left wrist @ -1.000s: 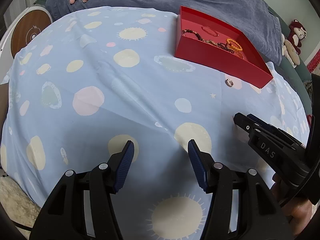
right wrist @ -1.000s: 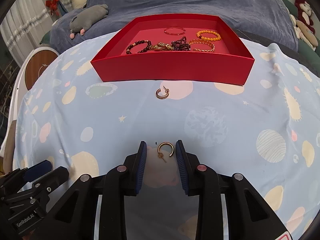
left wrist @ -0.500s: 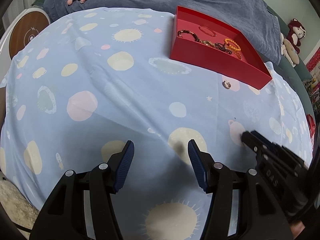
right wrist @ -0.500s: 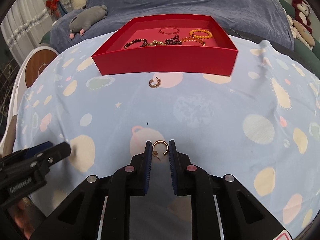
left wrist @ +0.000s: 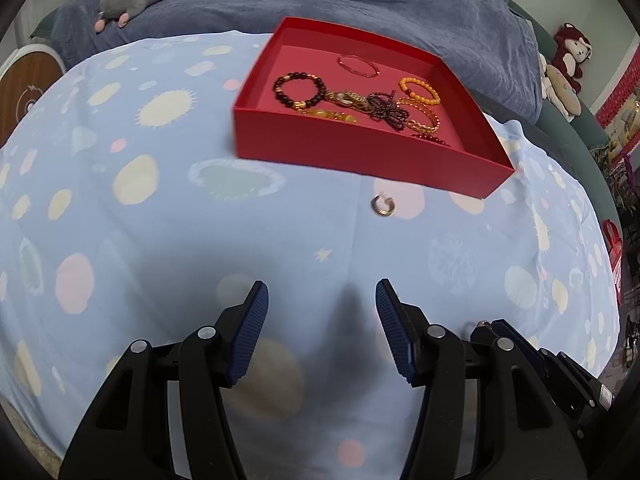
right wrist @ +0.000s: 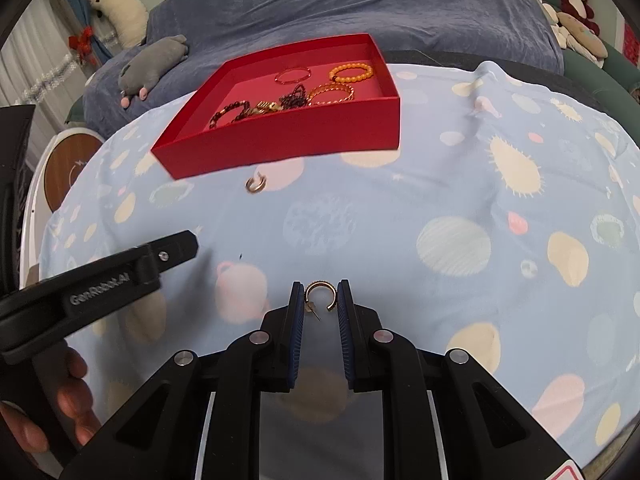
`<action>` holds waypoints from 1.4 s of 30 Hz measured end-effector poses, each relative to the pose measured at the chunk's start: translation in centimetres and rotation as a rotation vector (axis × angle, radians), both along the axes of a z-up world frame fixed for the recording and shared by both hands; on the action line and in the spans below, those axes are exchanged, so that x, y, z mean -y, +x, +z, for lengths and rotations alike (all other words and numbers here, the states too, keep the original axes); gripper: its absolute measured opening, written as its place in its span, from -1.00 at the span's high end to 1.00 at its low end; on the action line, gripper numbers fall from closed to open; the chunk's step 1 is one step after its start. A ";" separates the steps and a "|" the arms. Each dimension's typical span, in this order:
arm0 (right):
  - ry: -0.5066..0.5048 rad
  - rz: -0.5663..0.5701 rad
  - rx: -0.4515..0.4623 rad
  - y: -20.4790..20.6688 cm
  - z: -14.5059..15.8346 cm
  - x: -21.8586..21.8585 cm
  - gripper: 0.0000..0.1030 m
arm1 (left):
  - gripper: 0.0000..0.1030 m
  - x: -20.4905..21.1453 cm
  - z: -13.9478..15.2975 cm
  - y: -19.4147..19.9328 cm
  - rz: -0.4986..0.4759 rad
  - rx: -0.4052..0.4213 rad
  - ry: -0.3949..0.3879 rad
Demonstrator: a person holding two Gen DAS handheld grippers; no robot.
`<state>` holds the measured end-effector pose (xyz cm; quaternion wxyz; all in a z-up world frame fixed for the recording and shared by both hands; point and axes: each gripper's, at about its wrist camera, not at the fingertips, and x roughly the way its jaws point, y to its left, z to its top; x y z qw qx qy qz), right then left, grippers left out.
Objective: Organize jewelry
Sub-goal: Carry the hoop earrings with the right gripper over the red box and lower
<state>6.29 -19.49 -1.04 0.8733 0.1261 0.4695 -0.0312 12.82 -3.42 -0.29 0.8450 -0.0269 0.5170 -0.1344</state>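
Blue planet-print cloth [right wrist: 460,184] underneath. Right gripper [right wrist: 320,300] clamped on gold hoop earring [right wrist: 319,294]. Left gripper [left wrist: 320,312] spread wide, nothing held. Second earring [left wrist: 383,205] ahead, just before red tray [left wrist: 360,160] of bracelets.

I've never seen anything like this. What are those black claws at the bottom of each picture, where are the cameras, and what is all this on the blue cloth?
There is no robot here. A person holds a hand-operated gripper in each hand, and each gripper carries a wide-angle camera looking forward along its two fingers. That is why black claws fill the bottom of both pictures.

The right wrist view shows the right gripper pinching a small gold hoop earring. The left gripper reaches in from the side there, with the person's hand under it.

In the left wrist view the left gripper is open and holds nothing.

On the spotted blue cloth stands a red tray with bracelets inside. A second hoop earring lies on the cloth just in front of the tray.
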 end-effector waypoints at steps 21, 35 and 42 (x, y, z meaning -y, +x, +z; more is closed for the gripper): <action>-0.002 0.006 0.016 6.7 0.1 3.0 0.69 | 0.46 5.6 -1.4 5.4 -0.053 0.007 0.024; 0.009 -0.003 0.037 5.1 1.7 2.8 0.69 | 0.68 4.1 -0.1 3.9 -0.040 0.008 -0.013; 0.015 0.015 0.047 2.7 2.9 1.3 0.69 | 0.68 1.5 1.5 1.6 -0.022 0.016 -0.024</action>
